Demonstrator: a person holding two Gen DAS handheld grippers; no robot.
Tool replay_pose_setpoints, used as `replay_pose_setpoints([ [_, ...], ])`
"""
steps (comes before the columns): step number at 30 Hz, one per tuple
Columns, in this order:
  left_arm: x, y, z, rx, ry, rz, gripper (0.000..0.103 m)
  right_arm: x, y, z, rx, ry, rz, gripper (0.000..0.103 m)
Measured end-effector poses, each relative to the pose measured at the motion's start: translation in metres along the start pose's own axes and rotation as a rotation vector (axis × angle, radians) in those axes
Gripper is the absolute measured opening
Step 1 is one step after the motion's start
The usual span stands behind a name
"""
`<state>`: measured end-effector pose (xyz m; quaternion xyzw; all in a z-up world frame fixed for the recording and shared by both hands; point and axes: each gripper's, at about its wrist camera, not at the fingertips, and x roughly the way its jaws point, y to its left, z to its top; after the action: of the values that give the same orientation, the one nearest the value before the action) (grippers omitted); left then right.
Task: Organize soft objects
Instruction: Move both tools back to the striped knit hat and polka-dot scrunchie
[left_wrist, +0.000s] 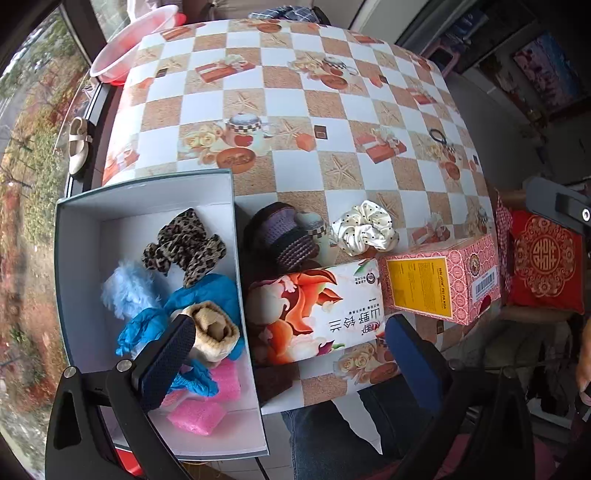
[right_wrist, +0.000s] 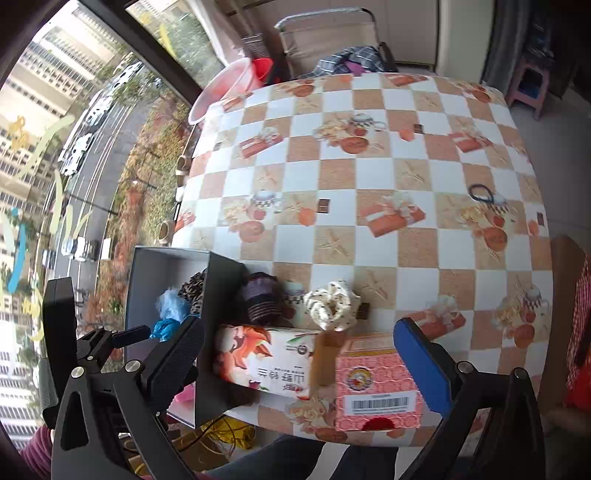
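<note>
A white open box (left_wrist: 77, 236) sits at the table's near left and holds a leopard scrunchie (left_wrist: 184, 242), a pale blue fluffy piece (left_wrist: 123, 288), blue gloves (left_wrist: 207, 295), a beige knit roll (left_wrist: 214, 325) and pink foam (left_wrist: 195, 417). On the table beside it lie a purple knit item (left_wrist: 284, 236) and a white polka-dot scrunchie (left_wrist: 364, 227); the scrunchie also shows in the right wrist view (right_wrist: 332, 304). My left gripper (left_wrist: 291, 354) is open and empty above the box's right wall. My right gripper (right_wrist: 299, 362) is open and empty above the two cartons.
A flowered tissue pack (left_wrist: 314, 310) and a pink carton (left_wrist: 443, 280) lie at the near table edge. A dark hair tie (left_wrist: 439, 136) lies far right. A pink basin (left_wrist: 133, 44) stands beyond the far left corner. A red cushion (left_wrist: 546, 258) sits on a chair at right.
</note>
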<state>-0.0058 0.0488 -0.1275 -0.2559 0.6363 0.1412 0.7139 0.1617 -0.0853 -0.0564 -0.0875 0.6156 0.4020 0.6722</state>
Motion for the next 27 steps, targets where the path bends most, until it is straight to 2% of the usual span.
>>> replay_pose_setpoints([
  [3,0.018,-0.019,0.022,0.043,0.043,0.021,0.102,-0.001,-0.042,-0.004,0.097,0.01,-0.025,0.103],
  [5,0.037,-0.028,0.039,0.064,0.102,0.057,0.102,-0.001,-0.067,-0.011,0.15,0.014,-0.033,0.103],
  [13,0.107,-0.043,0.078,0.024,0.274,0.146,0.102,0.002,-0.137,-0.033,0.274,0.03,-0.035,0.103],
  [24,0.168,-0.024,0.094,-0.151,0.45,0.192,0.102,0.026,-0.182,-0.031,0.313,0.085,-0.009,0.103],
  [26,0.173,-0.028,0.097,-0.143,0.46,0.215,0.102,0.028,-0.186,-0.03,0.315,0.091,-0.003,0.103],
  [27,0.175,-0.031,0.099,-0.136,0.46,0.188,0.102,0.029,-0.189,-0.029,0.319,0.092,-0.001,0.103],
])
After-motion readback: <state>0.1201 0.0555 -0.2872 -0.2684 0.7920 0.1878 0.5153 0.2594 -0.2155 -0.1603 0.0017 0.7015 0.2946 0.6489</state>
